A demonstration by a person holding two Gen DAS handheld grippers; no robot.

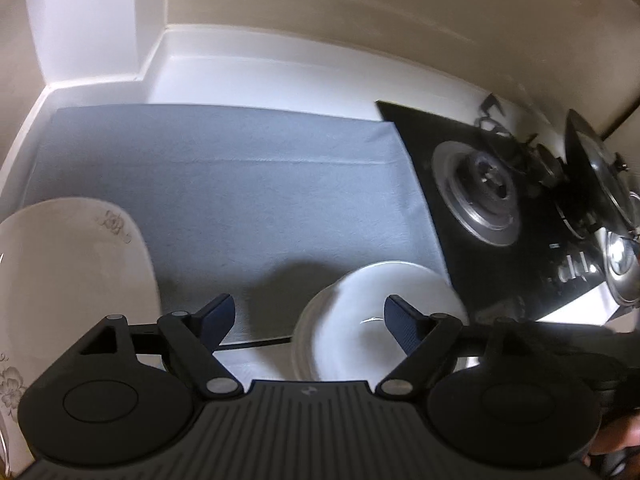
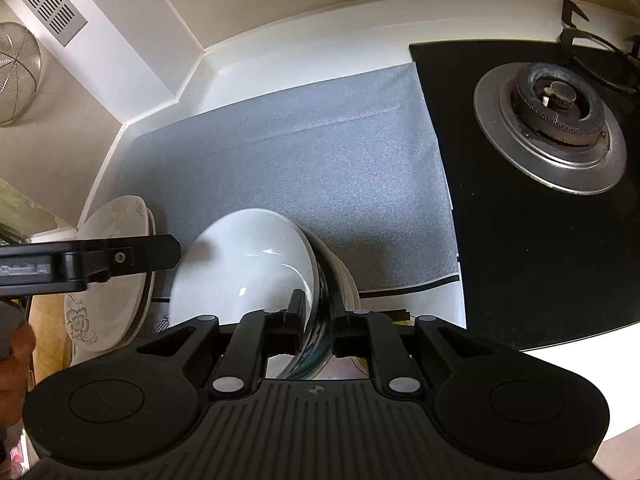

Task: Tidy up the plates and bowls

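Your white counter (image 2: 224,80) runs into a corner, and most of it lies under a grey mat (image 2: 312,168) that reaches the black glass hob (image 2: 540,260) on the right, where a steel-ringed burner (image 2: 550,128) sits uncovered. At the mat's left edge you have a stack of flower-printed plates (image 1: 68,272), lying flat just beside the counter's left rim. Near the middle front of the mat stands a pile of white bowls (image 2: 344,280), and the top bowl (image 2: 248,264) is tipped up on its side, its hollow facing left. Your right gripper (image 2: 316,316) has its fingers drawn narrow and pinches the near rim of that tilted bowl, one pad inside and one outside. Your left gripper (image 1: 308,312) hangs above the gap between plates and bowls with its fingers spread wide and nothing between them; its right fingertip (image 1: 396,312) shows over the bowl's inside in the left wrist view, though you cannot tell whether it touches. A wire strainer (image 2: 14,72) hangs on the wall at far left.
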